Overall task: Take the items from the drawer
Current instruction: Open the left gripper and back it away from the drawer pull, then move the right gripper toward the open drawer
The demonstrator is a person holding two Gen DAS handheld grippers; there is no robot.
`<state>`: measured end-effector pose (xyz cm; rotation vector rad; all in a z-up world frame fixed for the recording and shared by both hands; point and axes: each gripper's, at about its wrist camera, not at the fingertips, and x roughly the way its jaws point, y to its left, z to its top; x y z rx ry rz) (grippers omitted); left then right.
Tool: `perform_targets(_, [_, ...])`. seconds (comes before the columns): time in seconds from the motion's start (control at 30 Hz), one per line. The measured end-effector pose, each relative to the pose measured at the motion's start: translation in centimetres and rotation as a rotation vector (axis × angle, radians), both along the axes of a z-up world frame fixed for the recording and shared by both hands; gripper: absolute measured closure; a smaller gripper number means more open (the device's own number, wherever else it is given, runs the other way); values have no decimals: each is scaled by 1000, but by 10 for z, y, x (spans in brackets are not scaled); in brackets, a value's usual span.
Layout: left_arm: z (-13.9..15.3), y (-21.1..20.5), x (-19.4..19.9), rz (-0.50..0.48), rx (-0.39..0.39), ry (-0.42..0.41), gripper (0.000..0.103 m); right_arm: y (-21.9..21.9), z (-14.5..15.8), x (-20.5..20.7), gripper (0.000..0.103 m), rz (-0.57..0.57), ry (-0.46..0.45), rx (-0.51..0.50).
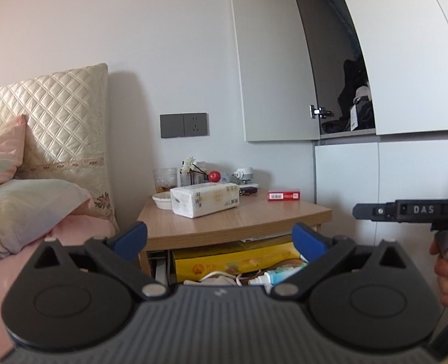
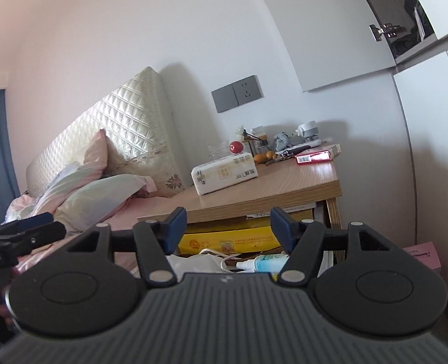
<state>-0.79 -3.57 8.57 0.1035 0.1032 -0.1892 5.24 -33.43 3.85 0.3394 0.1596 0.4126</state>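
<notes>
Blue pads tipped both grippers, and neither pair touched anything. The left gripper (image 1: pixel 220 239) had its jaws spread as wide as they go, with nothing between them. The right gripper (image 2: pixel 228 227) held its jaws partly apart, also empty; in the left wrist view it showed at the right edge, its handle held in a hand (image 1: pixel 446 270).

Just beyond both grippers lay the open drawer (image 1: pixel 162 268) under the top of the wooden bench (image 1: pixel 233 223). Inside it a yellow box (image 2: pixel 230 238) lay toward the back. In front of that were a white cable (image 2: pixel 220 259), a pale plastic bag (image 2: pixel 193 265) and a small spray bottle (image 2: pixel 260 264) lying on its side.

On the bench top a white tissue pack (image 1: pixel 205 198) lay near the front, with a red flat box (image 1: pixel 283 195) well apart toward the wardrobe side. Behind the pack stood a glass (image 1: pixel 164 179), a small white dish (image 1: pixel 162 200), a red ball (image 1: pixel 214 176) and other small clutter too small to tell.

Beside the bench was a bed with a quilted cream headboard (image 1: pixel 63 121) and pink pillows (image 1: pixel 26 209). A grey wall socket (image 1: pixel 183 125) sat above the bench, and a wardrobe door (image 1: pixel 272 60) stood open.
</notes>
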Motion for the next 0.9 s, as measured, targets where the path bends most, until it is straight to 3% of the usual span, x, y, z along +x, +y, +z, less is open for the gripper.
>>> perform_targets(0.27, [-5, 10, 24, 28, -24, 44, 0, 30, 6, 0, 38, -52, -21, -26])
perform_targets(0.4, [-9, 13, 32, 9, -30, 85, 0, 37, 17, -3, 38, -71, 24, -58])
perform_targets(0.57, [-13, 18, 32, 11, -33, 68, 0, 44, 33, -9, 38, -92, 35, -83])
perform_targets(0.9, [-41, 32, 44, 94, -98, 69, 0, 50, 15, 0, 37, -106, 25, -34])
